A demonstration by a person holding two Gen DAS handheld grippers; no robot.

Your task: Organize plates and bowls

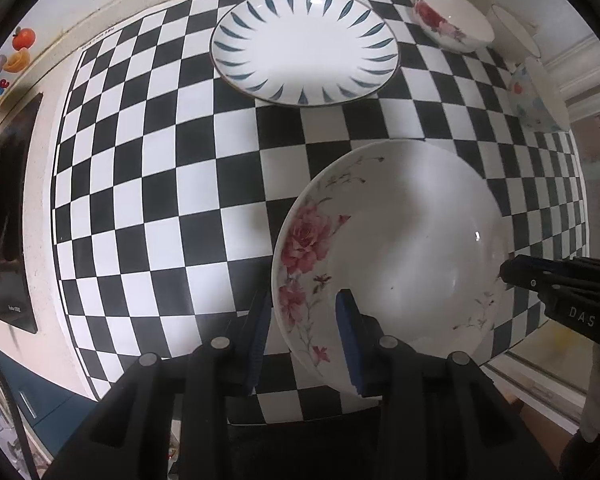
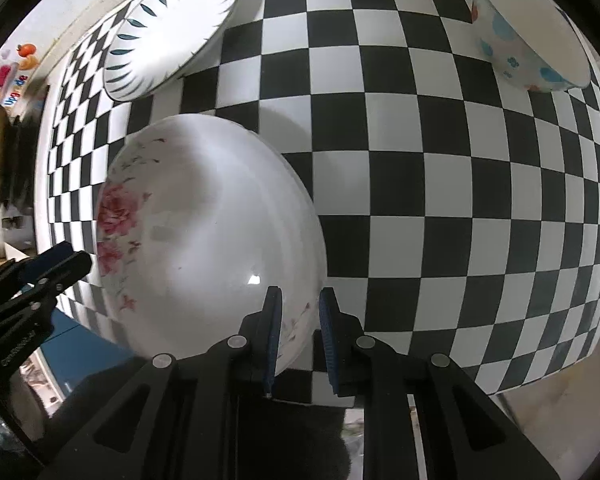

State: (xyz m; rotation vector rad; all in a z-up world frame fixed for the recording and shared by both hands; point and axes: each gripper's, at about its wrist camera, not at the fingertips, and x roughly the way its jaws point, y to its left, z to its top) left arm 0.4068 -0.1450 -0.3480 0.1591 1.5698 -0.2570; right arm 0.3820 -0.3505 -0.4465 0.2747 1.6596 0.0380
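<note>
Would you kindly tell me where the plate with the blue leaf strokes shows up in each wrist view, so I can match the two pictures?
Left wrist view: the blue-stroke plate lies top centre on the checkered cloth, beyond the rose plate.
Right wrist view: the blue-stroke plate sits at the upper left, above the rose plate.
Shared landmark: the rose plate, gripped on opposite rims by both tools.

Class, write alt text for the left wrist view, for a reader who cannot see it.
Two black tools grip opposite rims of a white rose-patterned plate above a black-and-white checkered cloth: the left tool from below, the right tool from the right. Behind lie a blue-leaf plate and three small bowls.
</note>
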